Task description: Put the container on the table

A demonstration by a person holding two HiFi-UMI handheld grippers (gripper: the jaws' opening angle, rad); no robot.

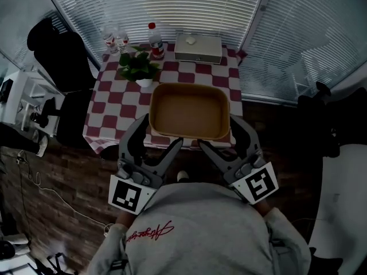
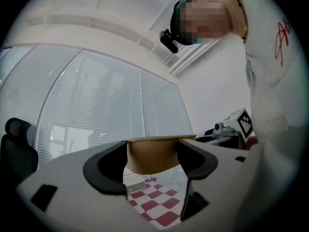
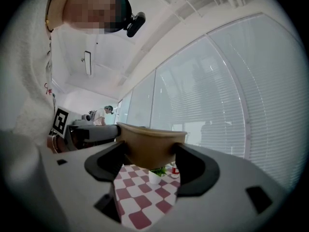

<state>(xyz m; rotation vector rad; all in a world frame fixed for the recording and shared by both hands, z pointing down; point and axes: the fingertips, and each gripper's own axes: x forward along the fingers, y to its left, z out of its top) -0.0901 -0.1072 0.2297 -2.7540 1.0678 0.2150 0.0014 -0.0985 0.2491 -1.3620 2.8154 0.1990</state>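
The container (image 1: 189,112) is a tan, empty, rectangular tub with rounded corners. I see it held in the air at the near edge of the table (image 1: 114,105), carried by its two near corners. In both gripper views its underside sits clear of the red-and-white checked cloth, with a gap between them.

Left gripper (image 1: 160,132): jaws closed on the container's near left corner. In the left gripper view the tan wall (image 2: 150,154) fills the space between the two dark pads (image 2: 108,167), and the rim lies level across the top of them.

Right gripper (image 1: 219,133): jaws closed on the near right corner. In the right gripper view the container (image 3: 150,149) is clamped between the pads (image 3: 193,167), seen from slightly below, its rim flaring outward.

Each gripper's marker cube is visible in the opposite view: the right cube (image 2: 244,122) and the left cube (image 3: 60,121).

Table contents, all beyond the container:
- A plant (image 1: 139,66) in a white pot, just past the far left corner of the container.
- A red-capped bottle (image 1: 155,42) at the far edge.
- Two clear bottles (image 1: 114,39) at the far left corner.
- A white box (image 1: 198,48) at the far right.

Blinds (image 1: 155,4) cover the windows behind the table. A black chair (image 1: 60,50) stands to the left of it. A grey sweatshirt (image 1: 195,228) fills the bottom of the head view.
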